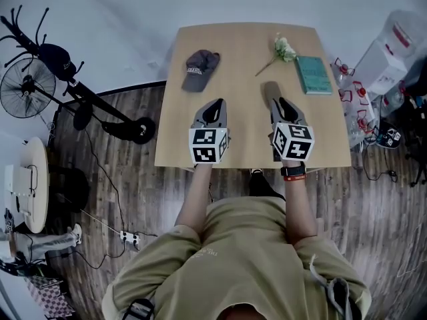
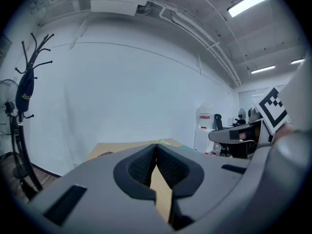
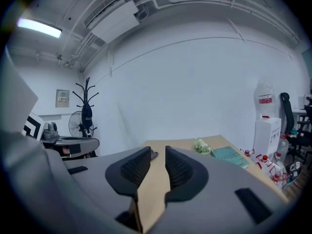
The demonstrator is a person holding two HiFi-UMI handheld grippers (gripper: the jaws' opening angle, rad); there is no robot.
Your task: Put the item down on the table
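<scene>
My left gripper (image 1: 214,105) rests low over the near middle of the wooden table (image 1: 240,145). In the left gripper view its jaws (image 2: 156,148) meet at the tips, shut, with nothing in them. My right gripper (image 1: 280,103) is beside it to the right. Seen from the right gripper view, its jaws (image 3: 157,153) stand a narrow gap apart, with only bare tabletop between them. A dull brown oblong patch (image 1: 269,91) lies on the table just past the right tips. I cannot tell whether it is an object or a shadow.
A dark cap (image 1: 199,69) lies at the back left of the table. At the back right are a white flower (image 1: 283,48) and a teal book (image 1: 313,74). A coat stand with a fan (image 1: 28,85) is on the floor to the left, and a water dispenser (image 1: 389,55) on the right.
</scene>
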